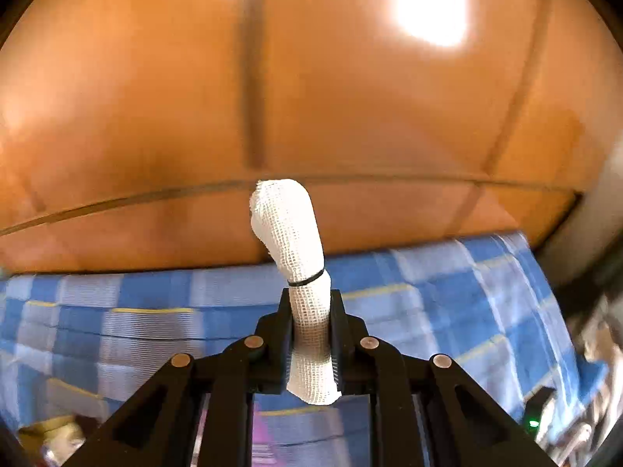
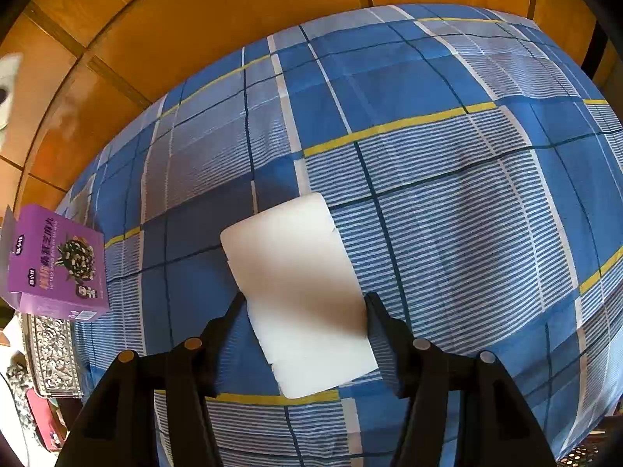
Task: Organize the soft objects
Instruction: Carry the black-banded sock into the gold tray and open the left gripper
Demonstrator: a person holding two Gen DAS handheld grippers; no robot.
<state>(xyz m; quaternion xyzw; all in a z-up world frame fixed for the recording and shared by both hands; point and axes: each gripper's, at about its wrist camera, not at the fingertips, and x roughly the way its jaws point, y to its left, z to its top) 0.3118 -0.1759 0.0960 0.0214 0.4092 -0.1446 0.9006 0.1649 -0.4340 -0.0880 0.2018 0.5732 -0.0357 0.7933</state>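
My left gripper [image 1: 310,311] is shut on a white gauze roll [image 1: 296,241] bound by a thin black band. The roll stands upright between the fingers, lifted above the blue plaid cloth [image 1: 428,303]. In the right wrist view a white foam block [image 2: 300,292] lies flat on the plaid cloth [image 2: 447,194]. My right gripper [image 2: 305,299] is open, with one finger on each side of the block's near half; whether the fingers touch it I cannot tell.
A purple snack box [image 2: 58,264] stands open at the cloth's left edge. A patterned silver tin [image 2: 50,354] sits just below it. An orange wooden panel wall [image 1: 311,97] rises behind the cloth-covered surface.
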